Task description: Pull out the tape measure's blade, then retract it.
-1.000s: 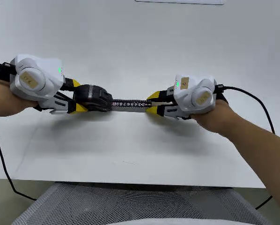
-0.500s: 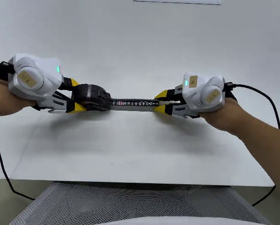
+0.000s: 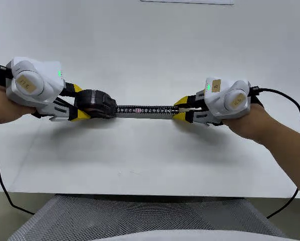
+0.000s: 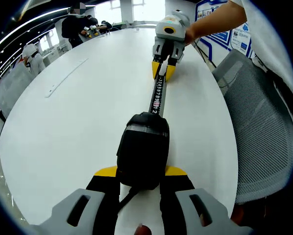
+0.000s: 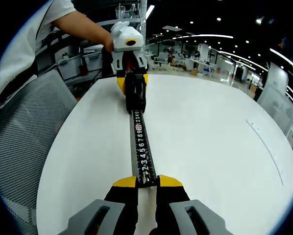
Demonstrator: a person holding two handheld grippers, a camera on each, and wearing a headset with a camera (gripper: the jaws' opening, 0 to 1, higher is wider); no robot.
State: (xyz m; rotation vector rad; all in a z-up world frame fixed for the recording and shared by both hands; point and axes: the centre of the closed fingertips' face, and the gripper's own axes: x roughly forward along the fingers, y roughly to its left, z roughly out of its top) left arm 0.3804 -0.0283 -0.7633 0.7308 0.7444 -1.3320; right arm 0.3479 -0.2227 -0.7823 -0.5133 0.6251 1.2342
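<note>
A black tape measure case point(image 3: 97, 104) rests low over the white table, and my left gripper point(image 3: 79, 102) is shut on it; in the left gripper view the case point(image 4: 143, 149) sits between the yellow-tipped jaws of that gripper point(image 4: 142, 172). A dark blade with white numbers point(image 3: 146, 109) runs from the case to my right gripper point(image 3: 180, 108), which is shut on the blade's end. The right gripper view looks along the blade point(image 5: 141, 149) from the right gripper point(image 5: 147, 182) to the case point(image 5: 135, 95), behind which sits the left gripper point(image 5: 132, 77).
The white table point(image 3: 150, 45) spreads wide around both grippers. A grey mesh chair point(image 3: 140, 218) stands at the near edge. Black cables point(image 3: 290, 108) trail from each gripper. A flat strip point(image 4: 67, 77) lies far off on the table, and people work at distant benches.
My right gripper has moved right, away from the case, drawing more blade out. The left gripper and case have stayed almost in place.
</note>
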